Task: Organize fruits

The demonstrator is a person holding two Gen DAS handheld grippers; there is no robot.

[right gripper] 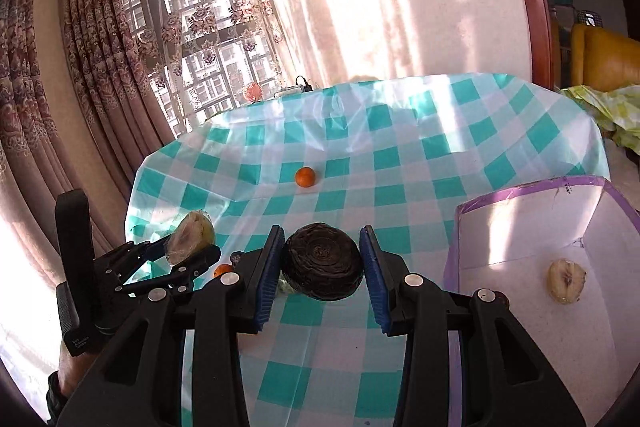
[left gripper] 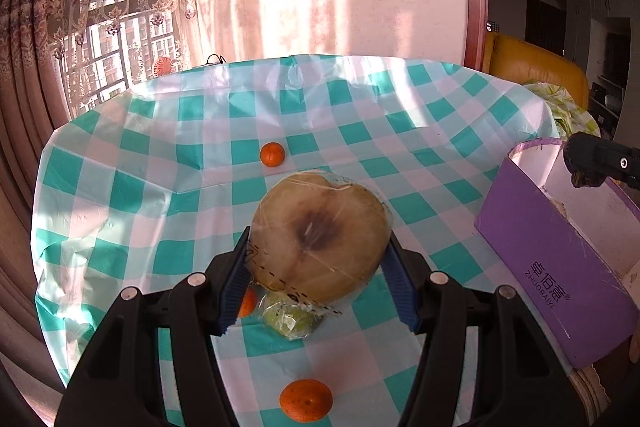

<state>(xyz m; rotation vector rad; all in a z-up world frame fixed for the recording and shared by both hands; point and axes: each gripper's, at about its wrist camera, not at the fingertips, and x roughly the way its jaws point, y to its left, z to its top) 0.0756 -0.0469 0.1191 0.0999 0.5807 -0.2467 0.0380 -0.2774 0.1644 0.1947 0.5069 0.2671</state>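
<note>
Carrying fruit boxward | left gripper (left gripper: 316, 263) fingers clamping plastic-wrapped tan halved fruit (left gripper: 320, 235), frame centre | right gripper (right gripper: 322, 263) fingers gripping dark wrinkled round fruit (right gripper: 322, 261) | open purple cardboard box (right gripper: 520, 227) lying lower right, right hand nearer

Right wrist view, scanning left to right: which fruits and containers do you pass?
Wrapped fruit half held by the left gripper → lone orange → dark round fruit → purple box → fruit half inside it.

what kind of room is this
Most likely a home living or dining room: floral lace curtains on a barred window, a table under a checked plastic tablecloth, and a yellow sofa beyond.
</note>
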